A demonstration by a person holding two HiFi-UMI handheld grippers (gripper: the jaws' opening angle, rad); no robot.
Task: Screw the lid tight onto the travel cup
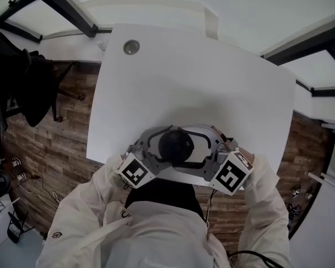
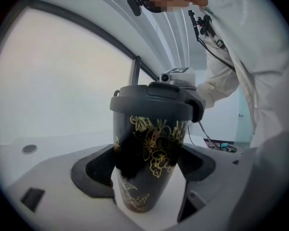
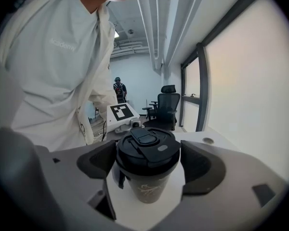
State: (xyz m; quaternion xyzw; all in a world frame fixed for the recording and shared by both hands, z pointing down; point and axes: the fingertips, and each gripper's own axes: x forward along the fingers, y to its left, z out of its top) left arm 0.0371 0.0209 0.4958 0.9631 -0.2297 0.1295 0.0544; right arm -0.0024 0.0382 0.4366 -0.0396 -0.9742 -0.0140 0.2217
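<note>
I count one travel cup (image 2: 149, 150), dark with a gold flower pattern, at the near edge of the one white table (image 1: 201, 88), right in front of the person. I cannot tell whether its base rests on the tabletop. It carries one dark lid (image 3: 148, 146) with a flip tab on top. There are two grippers, each with one marker cube (image 1: 135, 172) (image 1: 231, 175). My left gripper (image 2: 147, 166) has its jaws spread wide, with both pads against the cup's body below the lid. My right gripper (image 3: 149, 161) comes in from the opposite side, its jaws closed on the lid's rim. The table has one round grommet (image 1: 131, 47) at its far corner. Behind the right gripper I see one office chair (image 3: 167, 102).
</note>
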